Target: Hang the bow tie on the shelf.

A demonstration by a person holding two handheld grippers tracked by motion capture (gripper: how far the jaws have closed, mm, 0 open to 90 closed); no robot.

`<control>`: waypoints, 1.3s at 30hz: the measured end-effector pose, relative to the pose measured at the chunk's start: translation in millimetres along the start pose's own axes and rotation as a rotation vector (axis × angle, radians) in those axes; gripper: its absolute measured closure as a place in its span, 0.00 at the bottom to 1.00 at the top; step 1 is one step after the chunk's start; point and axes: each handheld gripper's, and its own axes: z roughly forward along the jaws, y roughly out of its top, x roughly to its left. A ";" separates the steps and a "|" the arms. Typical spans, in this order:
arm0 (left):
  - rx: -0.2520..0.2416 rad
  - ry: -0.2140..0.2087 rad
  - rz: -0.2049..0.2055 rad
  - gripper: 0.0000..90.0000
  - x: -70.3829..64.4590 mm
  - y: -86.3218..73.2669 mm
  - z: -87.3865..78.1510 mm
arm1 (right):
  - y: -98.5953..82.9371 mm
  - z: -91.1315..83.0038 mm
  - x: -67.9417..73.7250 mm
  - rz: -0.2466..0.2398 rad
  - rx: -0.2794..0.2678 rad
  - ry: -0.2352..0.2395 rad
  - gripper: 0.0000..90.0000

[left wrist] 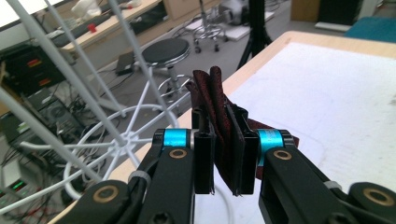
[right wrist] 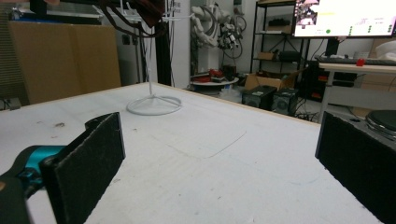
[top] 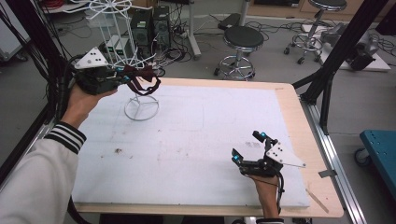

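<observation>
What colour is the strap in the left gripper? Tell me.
Dark red strap, clearest in the left gripper view, clamped in the left gripper.

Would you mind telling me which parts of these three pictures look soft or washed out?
High view: even light, the white table cover nearly blown out. Left gripper view: the dark red strap in the left tongs is sharp, the stool behind soft. Right gripper view: the right tongs blur up close, and the wire stand is sharper.
</observation>
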 end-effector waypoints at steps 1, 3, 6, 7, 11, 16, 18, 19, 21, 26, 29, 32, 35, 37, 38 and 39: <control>0.003 -0.001 -0.001 0.91 1.1 -0.7 0.5 | -1.9 -0.9 0.1 0.002 -0.005 -0.005 0.01; 0.006 0.001 -0.008 0.91 2.6 -1.5 1.5 | -5.6 -1.9 -0.5 0.003 -0.018 -0.020 0.01; 0.019 0.004 -0.006 0.91 3.1 -2.3 4.2 | -9.4 -2.3 -0.3 0.001 -0.034 -0.028 0.01; 0.021 0.005 -0.003 0.91 3.2 -2.4 4.9 | -10.1 -2.4 0.3 -0.001 -0.032 -0.028 0.01; 0.029 0.006 0.001 0.91 2.6 -1.6 7.5 | -13.5 -1.0 2.4 -0.013 -0.031 -0.037 0.01; 0.041 0.027 -0.002 0.89 1.5 -0.7 7.8 | -19.1 0.9 3.6 -0.019 -0.016 -0.044 0.01; 0.045 0.032 -0.007 0.86 1.9 -0.6 7.8 | -20.8 1.3 3.2 -0.025 -0.012 -0.047 0.01; 0.048 0.040 -0.006 0.83 2.1 -0.6 7.5 | -21.6 1.8 2.5 -0.031 -0.017 -0.050 0.01; 0.035 0.037 -0.013 0.75 2.9 -0.5 6.5 | -23.3 1.7 2.7 -0.024 -0.008 -0.051 0.01; 0.014 0.040 -0.014 0.57 2.2 0.0 5.2 | -24.3 2.7 2.4 -0.022 -0.005 -0.049 0.01; -0.013 0.043 -0.021 0.41 2.0 0.4 4.4 | -25.0 3.3 3.1 -0.023 0.003 -0.051 0.01; -0.038 0.038 -0.027 0.21 0.8 1.3 2.8 | -25.9 3.2 3.2 -0.023 0.003 -0.056 0.01; -0.065 0.024 -0.021 0.09 -0.9 0.7 1.4 | -27.1 3.0 2.7 -0.021 0.004 -0.060 0.01; -0.079 0.022 -0.018 0.06 -2.3 -0.5 0.3 | -27.8 2.8 2.6 -0.019 0.006 -0.060 0.01; -0.084 0.021 -0.025 0.02 -2.5 -1.1 -0.2 | -27.9 2.9 2.6 -0.020 0.006 -0.060 0.01; -0.089 0.027 -0.027 0.02 -2.8 -1.8 -1.3 | -28.1 2.8 2.6 -0.018 0.005 -0.062 0.01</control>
